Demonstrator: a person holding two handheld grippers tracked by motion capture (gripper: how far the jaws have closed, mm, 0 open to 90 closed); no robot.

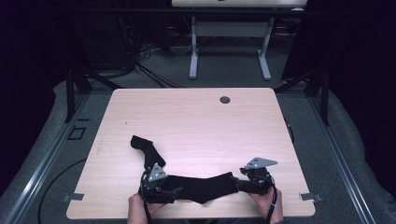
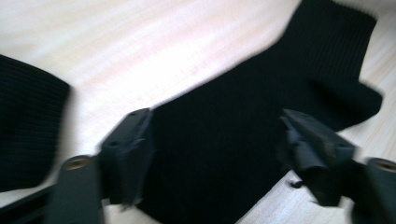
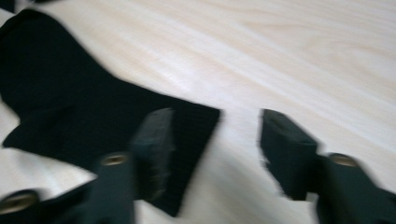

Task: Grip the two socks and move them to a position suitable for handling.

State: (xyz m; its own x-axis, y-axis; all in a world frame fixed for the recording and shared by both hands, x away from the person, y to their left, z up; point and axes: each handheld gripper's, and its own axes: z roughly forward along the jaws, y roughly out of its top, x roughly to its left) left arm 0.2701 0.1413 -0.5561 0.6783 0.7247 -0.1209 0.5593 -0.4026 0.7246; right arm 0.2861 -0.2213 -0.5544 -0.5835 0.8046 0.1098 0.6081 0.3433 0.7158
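A black sock (image 1: 205, 186) lay flat near the table's (image 1: 196, 116) near edge, its long axis running left to right between the two hands. The left gripper (image 2: 215, 140) stood with jaws spread wide, straddling the sock's left end, the fabric directly beneath and ahead of them. The right gripper (image 3: 217, 144) was likewise released, one jaw over the sock's right end, the other over bare wood. A second sock (image 1: 148, 151) lay just beyond the left gripper, angled far-left.
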